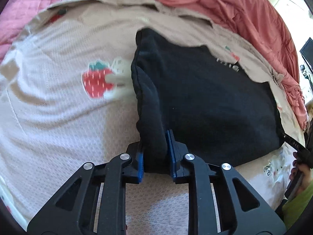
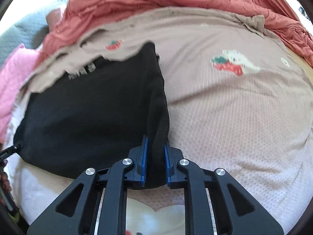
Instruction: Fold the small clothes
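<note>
The black garment (image 1: 205, 101) lies spread on a beige strawberry-print blanket (image 1: 58, 117) covering the bed, with a rumpled coral quilt (image 1: 215, 4) beyond it. In the left wrist view the left tool (image 1: 156, 156) is clamped on the garment's near left corner, a thick fold of black cloth bunched between the blue pads, and the rest of the garment stretches away to the upper right of the frame. In the right wrist view the right tool (image 2: 155, 162) pinches the near right corner likewise, and the garment (image 2: 88, 107) runs off to the upper left. So both near corners are held and the far edge lies straight ahead; the fold probably carries the near edge forward over it
</note>
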